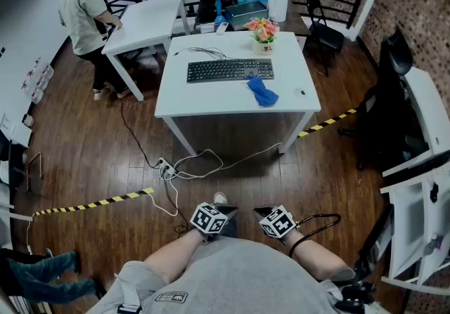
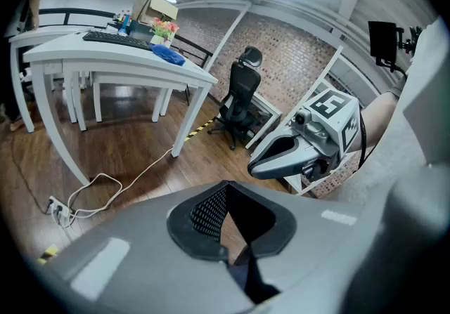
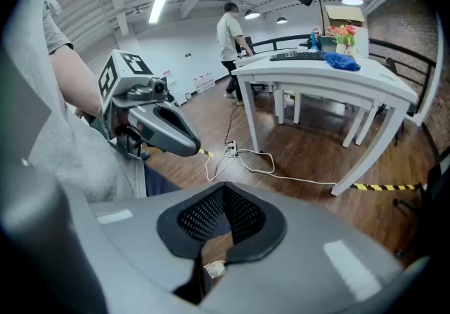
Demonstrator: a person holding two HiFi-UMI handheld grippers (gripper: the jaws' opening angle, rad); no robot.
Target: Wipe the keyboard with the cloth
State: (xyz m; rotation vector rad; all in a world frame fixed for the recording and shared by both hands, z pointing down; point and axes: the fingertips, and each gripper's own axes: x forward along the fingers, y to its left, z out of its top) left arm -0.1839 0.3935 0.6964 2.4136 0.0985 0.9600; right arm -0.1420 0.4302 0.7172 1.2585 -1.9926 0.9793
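Observation:
The black keyboard [image 1: 230, 70] lies on the white table [image 1: 211, 100] well ahead of me, with the crumpled blue cloth [image 1: 263, 91] just right of its front corner. Both grippers hang close to my body, far from the table. My left gripper [image 1: 214, 218] and right gripper [image 1: 274, 220] sit side by side above the wooden floor. In the left gripper view the left gripper [image 2: 225, 186] is shut on nothing; keyboard [image 2: 116, 37] and cloth [image 2: 169, 55] show far off. The right gripper [image 3: 223, 190] is shut and empty too, with the cloth [image 3: 342, 60] on the distant tabletop.
A flower pot [image 1: 263, 30] stands behind the keyboard. A power strip with cables [image 1: 167, 168] and yellow-black tape [image 1: 91, 204] lie on the floor between me and the table. A person [image 1: 83, 10] stands at a second white table [image 1: 144, 21]. An office chair [image 1: 394, 95] is on the right.

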